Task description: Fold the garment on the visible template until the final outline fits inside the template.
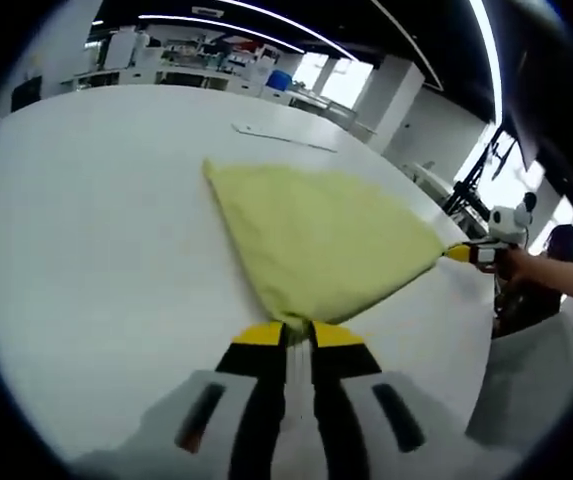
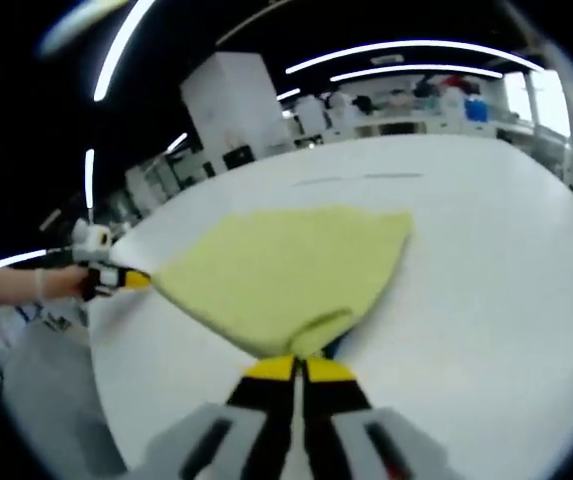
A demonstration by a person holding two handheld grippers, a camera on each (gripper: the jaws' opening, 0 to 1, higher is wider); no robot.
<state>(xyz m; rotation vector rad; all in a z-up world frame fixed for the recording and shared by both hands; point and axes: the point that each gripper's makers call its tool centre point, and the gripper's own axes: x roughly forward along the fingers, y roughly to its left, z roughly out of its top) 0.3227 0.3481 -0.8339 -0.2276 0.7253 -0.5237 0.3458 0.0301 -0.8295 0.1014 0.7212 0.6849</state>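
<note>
In the left gripper view, bare white table [image 1: 86, 230] spreads wide at frame left, its far edge curving along the top; the left gripper [image 1: 299, 335] at bottom centre has its jaws pinched together on a corner of the yellow garment [image 1: 316, 245], and the right gripper [image 1: 463, 253] at mid-right clamps another corner, the cloth stretched smooth between them

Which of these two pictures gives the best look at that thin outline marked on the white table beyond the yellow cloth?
The left gripper view: the outline shows as a clear pale line beyond the cloth. In the right gripper view it is only a faint, blurry streak far across the table.
</note>
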